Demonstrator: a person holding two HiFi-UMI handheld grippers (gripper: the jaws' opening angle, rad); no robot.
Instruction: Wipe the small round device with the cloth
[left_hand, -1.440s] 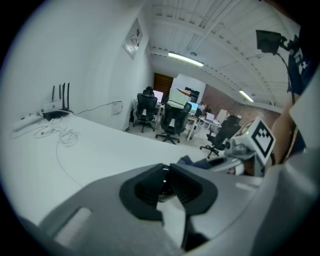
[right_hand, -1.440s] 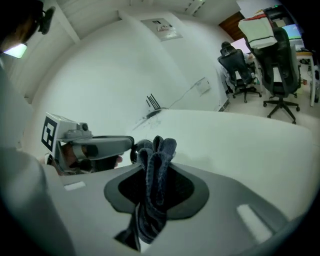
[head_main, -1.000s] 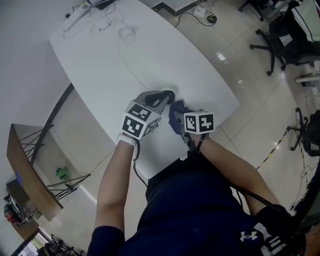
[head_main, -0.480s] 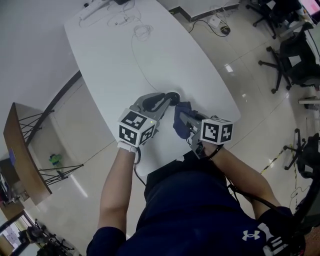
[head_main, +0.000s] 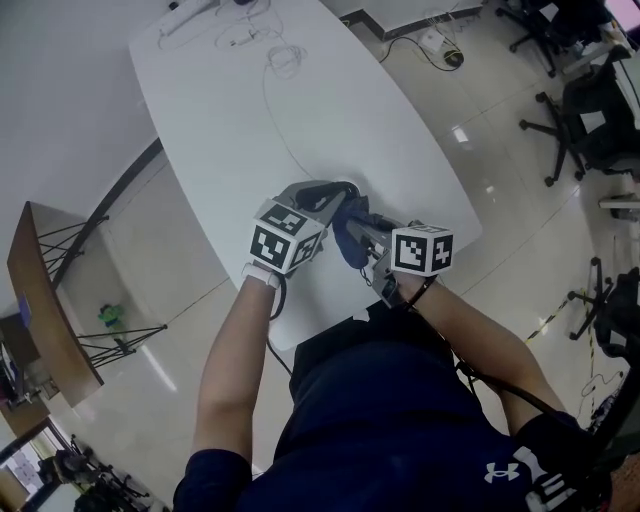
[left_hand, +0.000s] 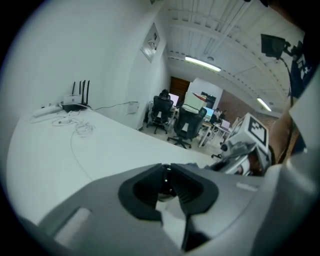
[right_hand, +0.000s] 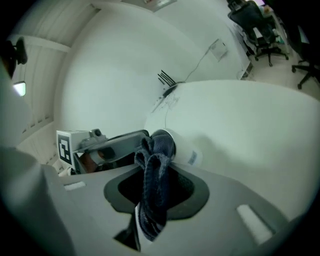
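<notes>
Left tongs (left_hand: 165, 168) just nipped shut on the small round device (right_hand: 183, 147), right tongs (right_hand: 156, 172) clamp the cloth (right_hand: 154, 197), touching it.

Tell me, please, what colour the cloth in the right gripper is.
Dark blue. The cloth shows best in the right gripper view.

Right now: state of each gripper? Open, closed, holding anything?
Left gripper: fingers closed on the small round device.
Right gripper: fingers closed on the cloth, pressed against the device.
</notes>
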